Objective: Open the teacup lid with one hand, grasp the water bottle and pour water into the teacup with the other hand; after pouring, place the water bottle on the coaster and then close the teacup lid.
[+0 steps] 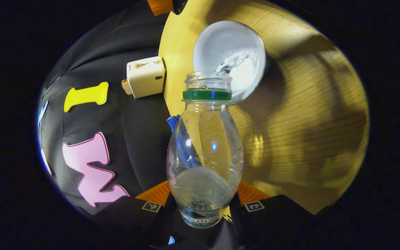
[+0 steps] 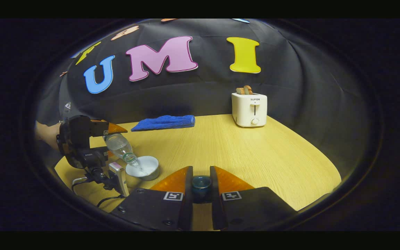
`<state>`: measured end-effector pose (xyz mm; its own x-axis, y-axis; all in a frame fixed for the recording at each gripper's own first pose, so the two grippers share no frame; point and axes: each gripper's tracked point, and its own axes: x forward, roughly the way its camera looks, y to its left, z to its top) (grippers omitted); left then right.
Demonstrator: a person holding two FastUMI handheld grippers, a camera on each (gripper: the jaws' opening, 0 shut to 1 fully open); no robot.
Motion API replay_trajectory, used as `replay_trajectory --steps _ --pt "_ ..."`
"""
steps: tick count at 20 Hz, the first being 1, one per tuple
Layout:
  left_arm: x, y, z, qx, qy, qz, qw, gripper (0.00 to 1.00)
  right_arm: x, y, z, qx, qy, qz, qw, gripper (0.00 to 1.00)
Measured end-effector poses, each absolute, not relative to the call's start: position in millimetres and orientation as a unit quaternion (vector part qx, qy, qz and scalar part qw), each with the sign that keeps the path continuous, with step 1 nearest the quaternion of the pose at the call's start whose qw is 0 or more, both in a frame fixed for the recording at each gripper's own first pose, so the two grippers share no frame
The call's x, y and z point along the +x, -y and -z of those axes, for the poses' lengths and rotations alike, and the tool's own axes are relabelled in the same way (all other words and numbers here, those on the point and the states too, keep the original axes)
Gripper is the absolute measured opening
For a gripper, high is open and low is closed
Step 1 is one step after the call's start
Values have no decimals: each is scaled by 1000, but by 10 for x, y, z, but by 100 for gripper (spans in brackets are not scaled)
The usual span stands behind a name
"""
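Note:
In the left gripper view my left gripper is shut on the lower body of a clear water bottle with a green neck ring. The bottle is uncapped and tipped forward over the wooden table. Water streams from its mouth into the open, white-lined teacup. The right gripper view shows that same left gripper, held by a hand, tilting the bottle down at the teacup. My right gripper is shut on the dark teal teacup lid, held above the table to the cup's right.
A white toaster with bread in it stands at the table's back edge, also seen as the toaster in the left gripper view. A folded blue cloth lies at the back left. A cable trails below the left gripper onto the table.

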<state>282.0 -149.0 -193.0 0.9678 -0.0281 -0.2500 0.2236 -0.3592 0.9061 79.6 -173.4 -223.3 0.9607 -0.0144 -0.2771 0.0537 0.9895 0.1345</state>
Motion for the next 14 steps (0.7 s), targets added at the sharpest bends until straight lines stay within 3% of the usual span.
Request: replay_trajectory --steps 7,14 --pt "2862 1514 1881 834 -48 111 538 71 806 1698 2238 69 -141 14 987 23" --pt "2865 1544 1859 847 -29 115 519 71 815 1685 2284 70 -149 12 986 31"
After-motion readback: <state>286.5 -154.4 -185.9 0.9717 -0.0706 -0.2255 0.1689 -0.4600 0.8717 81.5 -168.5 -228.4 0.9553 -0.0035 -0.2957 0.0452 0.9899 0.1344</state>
